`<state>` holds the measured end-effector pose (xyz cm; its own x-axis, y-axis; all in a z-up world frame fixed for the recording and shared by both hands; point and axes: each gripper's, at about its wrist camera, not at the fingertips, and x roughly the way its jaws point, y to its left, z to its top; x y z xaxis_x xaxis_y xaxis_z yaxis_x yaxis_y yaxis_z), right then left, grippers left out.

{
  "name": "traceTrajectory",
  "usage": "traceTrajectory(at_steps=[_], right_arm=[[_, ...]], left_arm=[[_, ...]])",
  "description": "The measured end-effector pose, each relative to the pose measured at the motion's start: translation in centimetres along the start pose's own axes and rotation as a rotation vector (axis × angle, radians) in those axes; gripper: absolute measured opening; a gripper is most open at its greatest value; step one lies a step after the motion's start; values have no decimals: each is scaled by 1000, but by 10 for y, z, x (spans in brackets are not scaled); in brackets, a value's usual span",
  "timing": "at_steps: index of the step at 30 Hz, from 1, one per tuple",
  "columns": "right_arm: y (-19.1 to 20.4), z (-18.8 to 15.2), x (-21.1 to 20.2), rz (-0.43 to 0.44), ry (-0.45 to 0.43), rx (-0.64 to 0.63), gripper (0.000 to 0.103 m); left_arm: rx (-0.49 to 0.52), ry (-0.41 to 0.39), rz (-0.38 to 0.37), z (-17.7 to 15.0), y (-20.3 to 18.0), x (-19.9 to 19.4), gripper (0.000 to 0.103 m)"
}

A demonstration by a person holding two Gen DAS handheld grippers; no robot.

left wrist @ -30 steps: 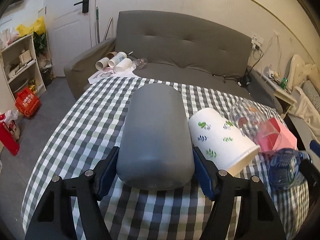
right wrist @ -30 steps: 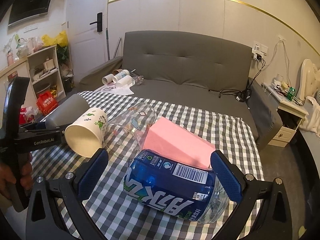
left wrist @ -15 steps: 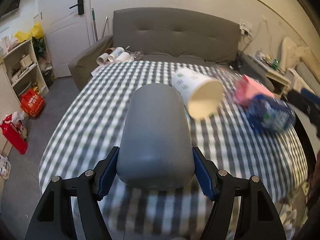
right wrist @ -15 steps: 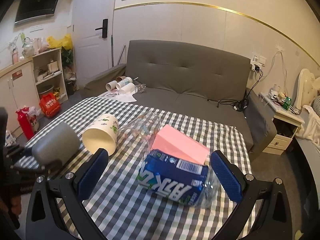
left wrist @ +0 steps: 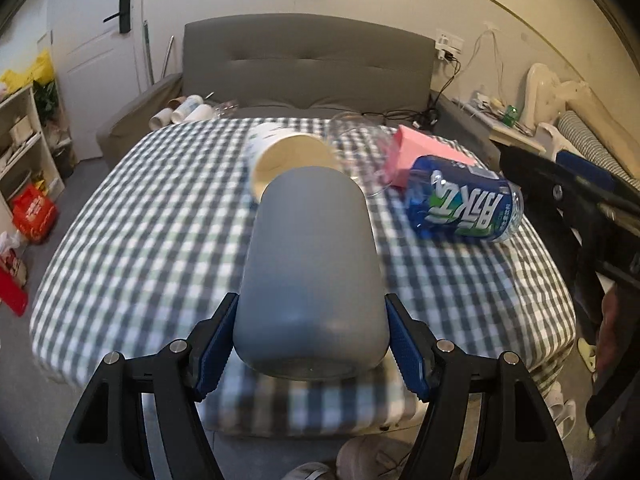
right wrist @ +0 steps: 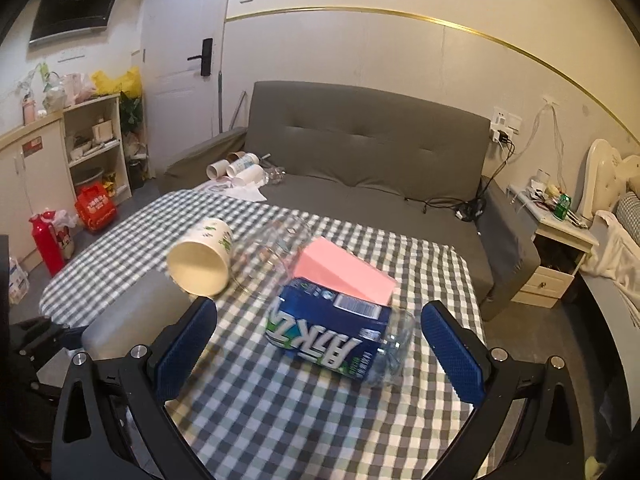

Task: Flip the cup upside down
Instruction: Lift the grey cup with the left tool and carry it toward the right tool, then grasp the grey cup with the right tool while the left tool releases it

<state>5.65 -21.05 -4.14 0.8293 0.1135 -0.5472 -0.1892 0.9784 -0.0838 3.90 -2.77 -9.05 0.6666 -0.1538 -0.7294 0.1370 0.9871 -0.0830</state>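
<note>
My left gripper (left wrist: 310, 344) is shut on a grey cup (left wrist: 310, 264), held on its side above the near edge of the checked table (left wrist: 132, 240), pointing away from me. The grey cup also shows in the right wrist view (right wrist: 132, 312) at the lower left, with the left gripper's body behind it. My right gripper (right wrist: 320, 344) is open and empty, above the table, with the blue-labelled bottle (right wrist: 340, 336) lying ahead between its fingers. A white paper cup with green leaf prints (right wrist: 202, 256) lies on its side, mouth toward me.
A clear glass jar (right wrist: 276, 248) lies on its side beside a pink box (right wrist: 340, 276). The blue bottle (left wrist: 464, 204) lies to the right of the grey cup. A grey sofa (right wrist: 360, 152) stands behind the table, shelves (right wrist: 96, 148) at left, a nightstand (right wrist: 560, 248) at right.
Both grippers have pulled back and risen from the table. The left gripper has carried the grey cup away from the paper cup toward the near edge.
</note>
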Motion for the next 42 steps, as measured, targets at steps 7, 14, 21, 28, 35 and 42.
traceTrajectory(at_steps=[7,14,21,28,35,42], right_arm=[[-16,-7,10,-20,36,22,103],[-14,-5,6,-8,32,51,103],[19,-5,-6,57,28,75,103],[70,-10,3,125,75,13,103],[100,-20,32,193,157,55,103],[112,-28,59,186,228,83,103]], left_arm=[[-19,-25,-12,6,-8,17,83],[89,-57,-13,-4,-18,6,92],[112,-152,26,-17,13,-33,94],[-46,-236,189,-16,91,-63,103],[-185,-233,260,0,141,-66,103],[-241,-223,252,1,145,-59,103]])
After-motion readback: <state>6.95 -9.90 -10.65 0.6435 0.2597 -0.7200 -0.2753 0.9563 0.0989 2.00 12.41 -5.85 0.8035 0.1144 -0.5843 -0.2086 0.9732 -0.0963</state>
